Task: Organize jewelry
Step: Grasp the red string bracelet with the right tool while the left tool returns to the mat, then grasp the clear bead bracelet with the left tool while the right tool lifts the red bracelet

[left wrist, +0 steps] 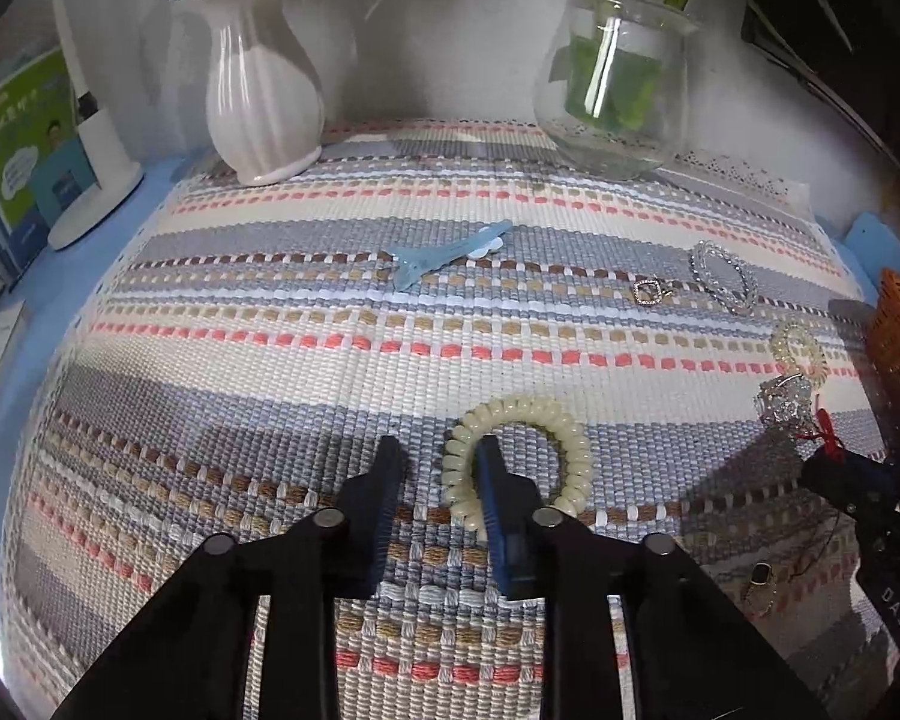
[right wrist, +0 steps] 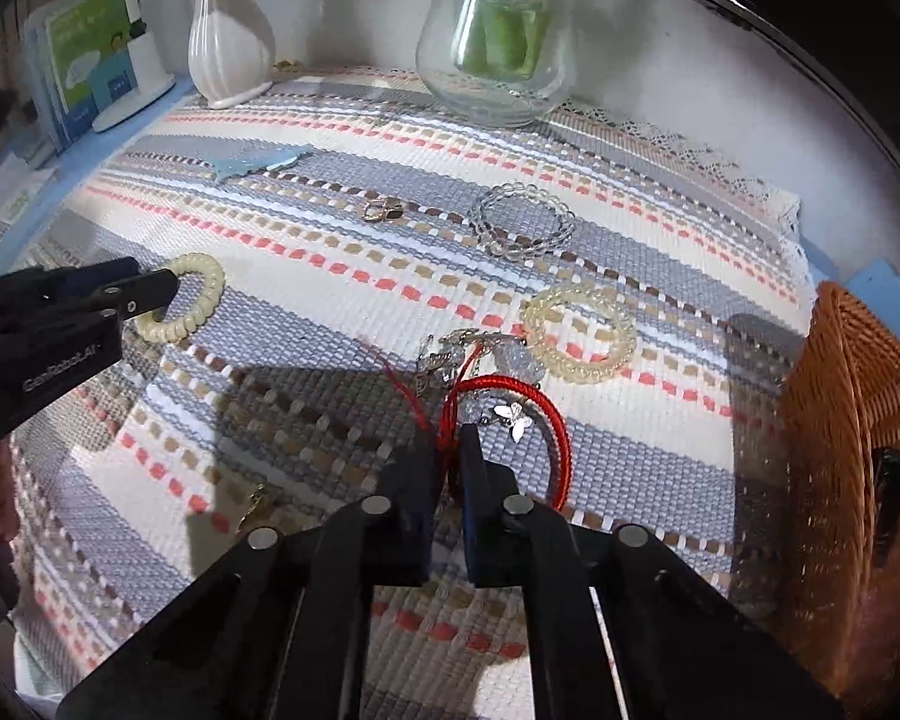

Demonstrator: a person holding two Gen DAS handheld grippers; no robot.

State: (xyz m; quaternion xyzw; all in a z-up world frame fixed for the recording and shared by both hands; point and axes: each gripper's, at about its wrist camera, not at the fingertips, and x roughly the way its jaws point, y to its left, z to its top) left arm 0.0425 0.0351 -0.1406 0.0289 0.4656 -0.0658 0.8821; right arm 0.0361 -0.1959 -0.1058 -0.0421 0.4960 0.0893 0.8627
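Black fingers of the left gripper (left wrist: 435, 456) fill the near foreground, pointed steeply down at the woven striped mat (left wrist: 330, 360). They straddle the left arc of the cream coil hair tie (left wrist: 519, 459): one finger outside the ring, the other inside it. Gap narrow; pads look about closed on the coil, though true contact is hard to confirm from this angle. Ring lies flat, so any lift would go up off the mat. Right gripper (right wrist: 450, 450) sits closed, pinching the red cord bracelet (right wrist: 510, 402) at its near-left edge, butterfly charm just beyond the tips. Wicker basket (right wrist: 852, 420) stands at the mat's right edge, much closer to the right gripper than the left; likely drop point. Clear bead bracelet (right wrist: 522, 225), pale coil tie (right wrist: 579, 333), blue hair clip (left wrist: 444, 255) lie loose, untouched.
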